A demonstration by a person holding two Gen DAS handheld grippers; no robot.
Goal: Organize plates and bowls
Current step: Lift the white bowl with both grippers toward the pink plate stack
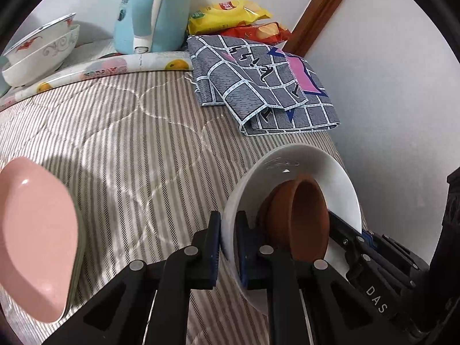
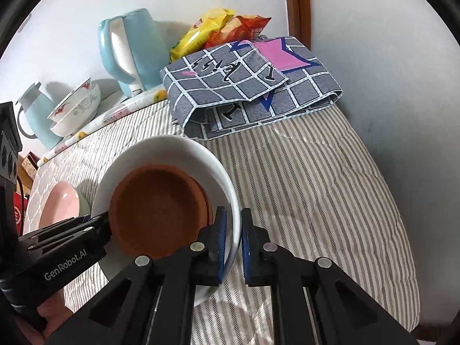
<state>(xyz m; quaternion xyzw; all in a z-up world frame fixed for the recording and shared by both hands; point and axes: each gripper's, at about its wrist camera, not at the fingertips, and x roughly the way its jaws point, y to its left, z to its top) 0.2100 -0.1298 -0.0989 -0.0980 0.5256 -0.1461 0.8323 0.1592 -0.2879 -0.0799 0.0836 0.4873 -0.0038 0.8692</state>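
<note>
A white bowl (image 1: pixel 302 161) (image 2: pixel 178 149) carries two nested brown bowls (image 1: pixel 299 218) (image 2: pixel 155 204). It is held between both grippers and seems to hang just above the striped cloth. My left gripper (image 1: pixel 228 221) (image 2: pixel 97 221) is shut on its left rim, one finger inside and one outside. On the opposite rim my right gripper (image 2: pixel 233 218) (image 1: pixel 342 227) is shut the same way. To the left a pink dish (image 1: pixel 34 238) (image 2: pixel 61 201) lies on a pale green one (image 2: pixel 84 205).
The striped tablecloth (image 1: pixel 129 143) covers the table. A folded grey patterned cloth (image 1: pixel 258 86) (image 2: pixel 250 86) lies at the back right by the wall, with snack bags (image 1: pixel 230 14) behind it. A blue kettle (image 1: pixel 155 8) (image 2: pixel 132 46), stacked patterned bowls (image 1: pixel 40 49) (image 2: pixel 77 106) and a blue jug (image 2: pixel 34 112) stand at the back left.
</note>
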